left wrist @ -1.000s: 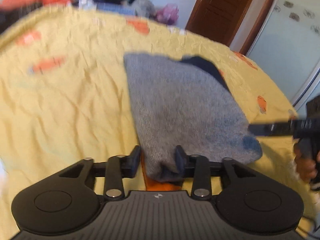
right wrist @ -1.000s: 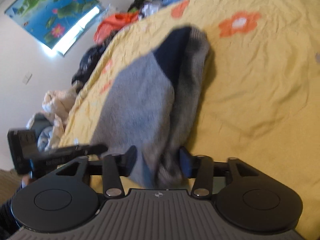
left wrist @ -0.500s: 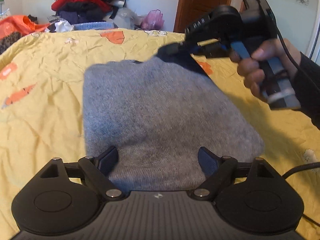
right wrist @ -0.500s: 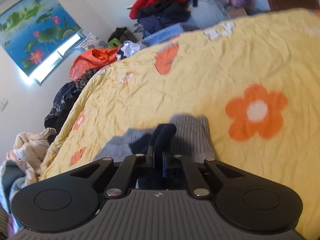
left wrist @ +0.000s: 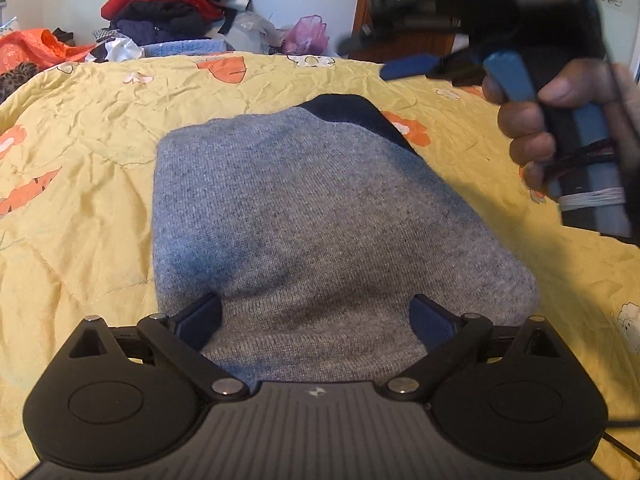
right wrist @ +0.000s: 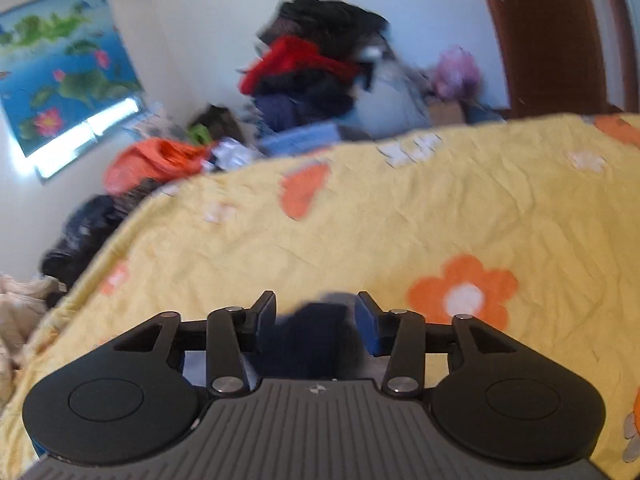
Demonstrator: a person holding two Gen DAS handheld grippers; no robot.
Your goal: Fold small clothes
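Both grippers are letting go. The left gripper (left wrist: 316,318) is spreading wide over the grey garment (left wrist: 304,224), gripping nothing; the right gripper (right wrist: 316,320) is reopening above its navy edge (right wrist: 312,330). The garment is lying folded on the yellow quilt (left wrist: 80,160), released a moment ago, so this fold seems finished.

A: Background, left wrist view. Yellow quilt (left wrist: 88,152) with orange flower prints fills the middle and lower frame. Clothes heap (left wrist: 168,4), red and black, upper left. Pink plastic bag (left wrist: 306,34) top centre.

B: Noted. Brown wooden door (left wrist: 400,12) upper right. Right wrist view, blurred: lotus picture (right wrist: 60,64) upper left, bright strip beneath it; orange cloth (right wrist: 156,160) left of centre.
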